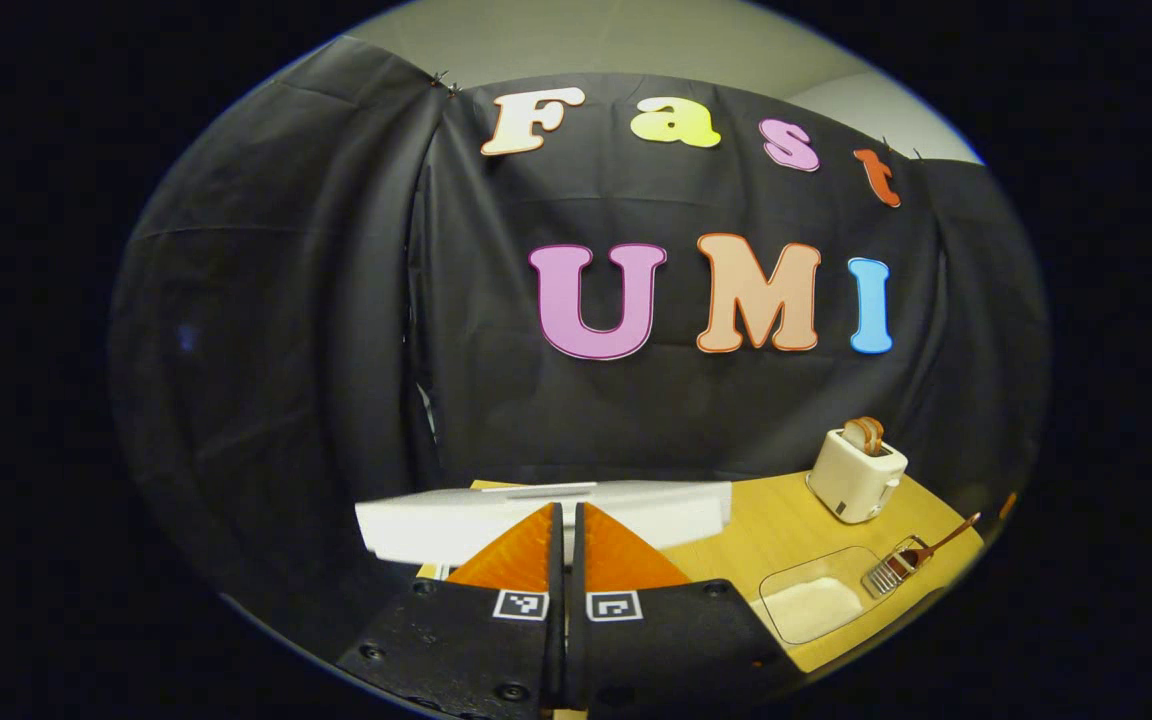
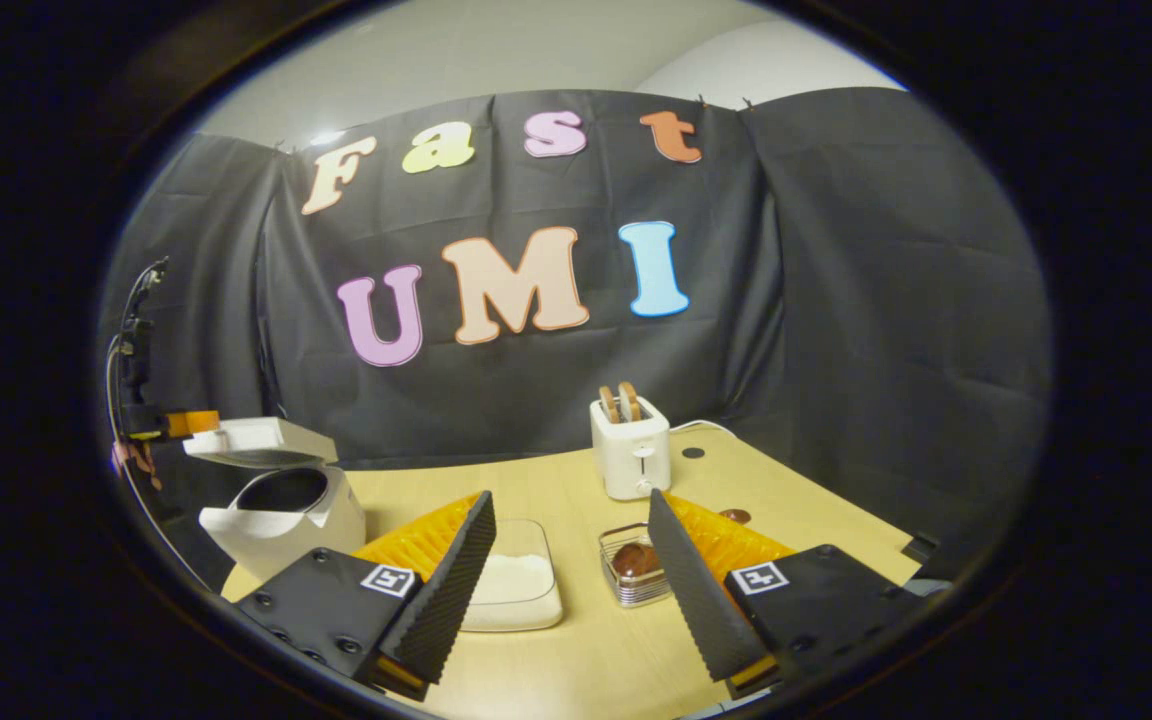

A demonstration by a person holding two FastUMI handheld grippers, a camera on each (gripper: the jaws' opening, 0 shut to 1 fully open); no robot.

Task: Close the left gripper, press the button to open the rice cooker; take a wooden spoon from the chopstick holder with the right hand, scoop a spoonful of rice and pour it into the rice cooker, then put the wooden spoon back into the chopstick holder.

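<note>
The rice cooker (image 2: 281, 505) sits at the near left corner of the wooden table (image 2: 576, 640) with its lid (image 2: 261, 440) swung up and the dark inner pot exposed. In the left gripper view, the left gripper (image 1: 568, 520) has its two fingers pressed together with nothing between them, tips right up against the white raised lid (image 1: 546, 515).

To the right of the rice cooker lies a clear tray of white rice (image 2: 516, 585), and just right of that tray stands the wire chopstick holder (image 2: 633, 565) with the wooden spoon (image 2: 636, 558) in it; the spoon's handle (image 1: 946, 535) slants up out of the holder (image 1: 891, 572) in the left gripper view. Behind the chopstick holder, farther from the rice cooker, a white toaster (image 2: 631, 450) holds two slices of bread.

The right gripper (image 2: 571, 560) hangs wide open and empty, its fingers framing the rice tray and the chopstick holder, short of both.
</note>
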